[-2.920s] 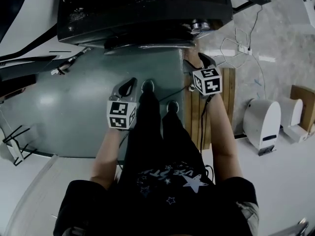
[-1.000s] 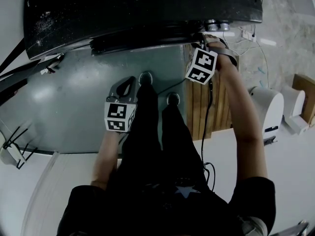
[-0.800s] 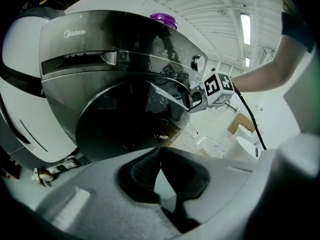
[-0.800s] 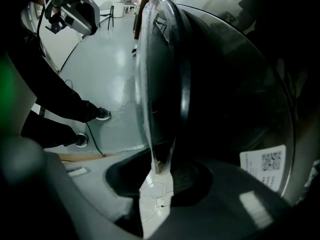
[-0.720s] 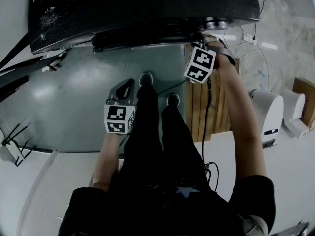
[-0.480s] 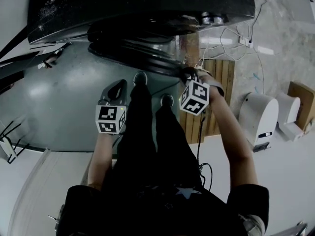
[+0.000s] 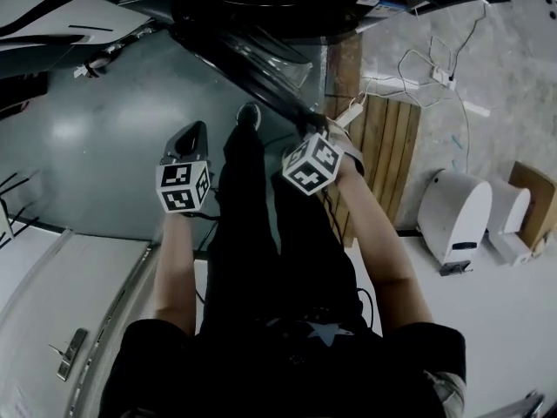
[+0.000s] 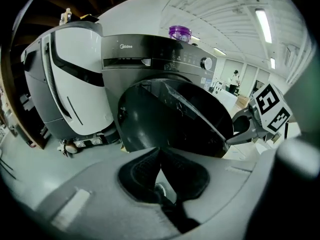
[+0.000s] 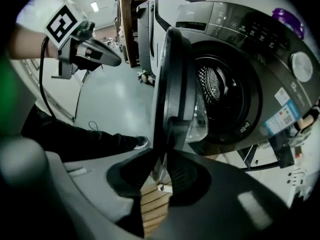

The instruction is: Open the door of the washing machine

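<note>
The right claw pinches the edge of the door, which stands swung open from the washing machine. The left claw is closed on nothing.

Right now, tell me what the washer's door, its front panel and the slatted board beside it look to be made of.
The door: dark rim, likely glossy plastic by its smooth sheen; its inner bowl is see-through, glass or clear plastic. The front panel: dark grey, satin; metal or plastic, cannot tell. The slatted board: bare wood, shown by separate brown planks.
</note>
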`<state>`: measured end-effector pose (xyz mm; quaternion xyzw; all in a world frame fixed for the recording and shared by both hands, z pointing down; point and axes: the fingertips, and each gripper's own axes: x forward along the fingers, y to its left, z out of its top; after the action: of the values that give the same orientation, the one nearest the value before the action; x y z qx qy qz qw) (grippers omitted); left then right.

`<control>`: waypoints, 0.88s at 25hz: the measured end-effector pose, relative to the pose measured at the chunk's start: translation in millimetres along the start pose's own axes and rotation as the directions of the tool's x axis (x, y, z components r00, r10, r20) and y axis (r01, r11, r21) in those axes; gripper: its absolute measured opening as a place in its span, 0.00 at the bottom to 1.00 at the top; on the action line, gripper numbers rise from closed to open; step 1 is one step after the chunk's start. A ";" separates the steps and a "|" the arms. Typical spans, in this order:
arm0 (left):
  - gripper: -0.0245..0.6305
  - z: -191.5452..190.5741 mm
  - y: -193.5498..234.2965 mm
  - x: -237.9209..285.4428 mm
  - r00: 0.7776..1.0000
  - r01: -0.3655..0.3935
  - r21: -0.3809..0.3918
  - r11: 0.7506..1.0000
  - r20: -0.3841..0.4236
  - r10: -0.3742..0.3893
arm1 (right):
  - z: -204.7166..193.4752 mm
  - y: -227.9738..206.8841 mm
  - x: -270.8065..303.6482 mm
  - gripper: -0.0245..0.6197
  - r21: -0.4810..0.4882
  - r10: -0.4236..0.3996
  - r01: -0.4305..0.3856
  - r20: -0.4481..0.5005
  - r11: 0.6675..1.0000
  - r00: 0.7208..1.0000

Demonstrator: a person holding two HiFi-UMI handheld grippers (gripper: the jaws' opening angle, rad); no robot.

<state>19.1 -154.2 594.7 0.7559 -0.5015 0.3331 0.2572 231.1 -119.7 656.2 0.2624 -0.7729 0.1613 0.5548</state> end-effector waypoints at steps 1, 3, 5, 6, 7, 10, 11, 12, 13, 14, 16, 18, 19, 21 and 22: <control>0.05 -6.2 -2.0 -6.0 1.000 -0.003 0.001 1.000 0.000 0.003 | 1.2 5.6 -0.4 0.19 0.017 0.007 -0.007 0.009 1.000 1.000; 0.06 -18.4 -4.4 -16.2 1.000 -0.007 0.016 1.000 -0.003 0.007 | 4.1 16.9 -0.5 0.19 0.045 0.012 -0.013 0.024 0.999 1.000; 0.06 -29.9 -2.6 -25.3 1.000 -0.010 0.040 0.999 -0.006 0.011 | 7.7 31.4 -0.8 0.20 0.066 0.017 -0.019 0.030 0.998 0.999; 0.06 -35.6 0.9 -29.5 1.000 -0.014 0.050 0.999 -0.006 0.014 | 10.0 40.2 -0.9 0.20 0.077 0.025 -0.027 0.034 0.997 0.999; 0.06 -41.7 6.3 -33.7 1.000 -0.018 0.054 0.998 -0.007 0.019 | 13.0 50.0 -0.7 0.20 0.086 0.035 -0.039 0.038 0.996 0.999; 0.06 -61.2 28.7 -47.6 1.000 -0.029 0.023 0.999 -0.010 0.029 | 24.8 84.9 0.7 0.21 0.102 0.074 -0.079 0.047 0.992 0.996; 0.06 -67.4 36.6 -52.5 0.999 -0.030 0.003 1.000 -0.012 0.030 | 29.0 97.6 1.3 0.22 0.101 0.084 -0.088 0.044 0.991 0.995; 0.06 -73.3 44.8 -57.3 1.000 -0.028 -0.015 0.999 -0.013 0.028 | 33.7 110.3 2.2 0.22 0.098 0.090 -0.094 0.040 0.991 0.995; 0.06 -79.2 53.3 -62.1 1.000 -0.025 -0.028 0.999 -0.015 0.025 | 39.2 123.4 3.5 0.23 0.093 0.094 -0.097 0.034 0.991 0.995; 0.06 -85.2 62.2 -67.5 1.000 -0.022 -0.035 0.999 -0.018 0.022 | 45.4 137.1 5.2 0.23 0.089 0.097 -0.099 0.027 0.991 0.995; 0.06 -97.4 80.1 -80.0 1.000 -0.023 -0.037 0.999 -0.022 0.022 | 58.6 165.5 8.3 0.23 0.094 0.109 -0.110 0.017 0.989 0.994; 0.06 -108.5 97.6 -92.0 0.999 -0.032 -0.049 0.998 -0.017 0.031 | 73.0 191.4 11.3 0.23 0.123 0.130 -0.132 0.024 0.984 0.991; 0.06 -114.1 106.6 -97.5 0.999 -0.038 -0.060 0.998 -0.013 0.037 | 81.2 203.1 13.2 0.23 0.142 0.140 -0.144 0.035 0.979 0.989; 0.06 -125.3 125.4 -109.9 0.998 -0.057 -0.081 0.995 -0.007 0.056 | 99.5 224.7 17.8 0.23 0.186 0.162 -0.170 0.057 0.968 0.985; 0.05 -131.2 134.9 -117.1 0.998 -0.070 -0.092 0.993 -0.004 0.070 | 109.2 234.7 20.5 0.23 0.203 0.173 -0.183 0.066 0.962 0.983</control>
<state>-170.7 -39.8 597.6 0.7249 -0.5425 0.3190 0.2801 4.4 6.8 649.0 0.2524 -0.7851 0.2842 0.4890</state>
